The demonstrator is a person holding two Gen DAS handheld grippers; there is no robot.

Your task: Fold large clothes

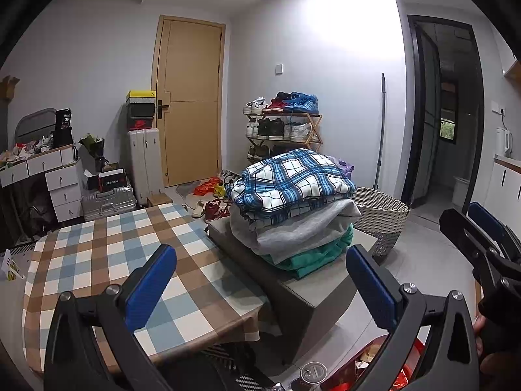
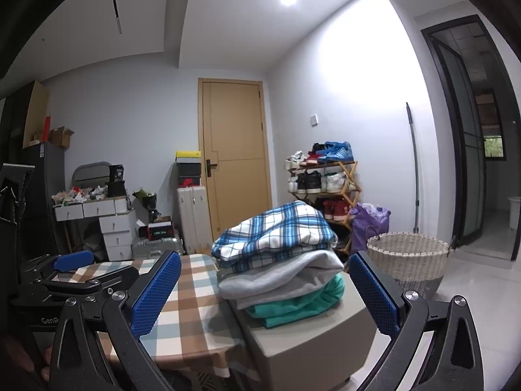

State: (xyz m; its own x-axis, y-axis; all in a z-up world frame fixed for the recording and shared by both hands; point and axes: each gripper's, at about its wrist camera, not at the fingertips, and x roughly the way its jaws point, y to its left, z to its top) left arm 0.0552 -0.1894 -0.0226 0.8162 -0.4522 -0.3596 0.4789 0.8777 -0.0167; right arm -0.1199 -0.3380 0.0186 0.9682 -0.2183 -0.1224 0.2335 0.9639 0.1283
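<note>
A stack of folded clothes rests on a grey box [image 1: 312, 290] [image 2: 312, 342] beside the table: a blue plaid garment [image 1: 293, 179] [image 2: 276, 231] on top, a grey one [image 1: 302, 228] [image 2: 283, 277] under it, a green one [image 1: 312, 257] [image 2: 299, 303] at the bottom. My left gripper [image 1: 260, 286] is open, held above the near edge of the checked tablecloth [image 1: 107, 254] [image 2: 192, 299], short of the stack. Also open and empty, my right gripper [image 2: 265, 290] hovers in front of the stack. The right gripper shows at the left wrist view's right edge [image 1: 482, 238], and the left gripper at the right wrist view's left edge [image 2: 78, 270].
A woven laundry basket [image 1: 381, 215] [image 2: 410, 260] stands on the floor right of the box. Behind are a shoe rack [image 1: 286, 127] [image 2: 325, 176], a purple bag [image 2: 368, 224], suitcases [image 1: 143, 159], drawers [image 1: 49, 176], a closed door [image 1: 192, 97] and loose shoes on the floor [image 1: 211, 202].
</note>
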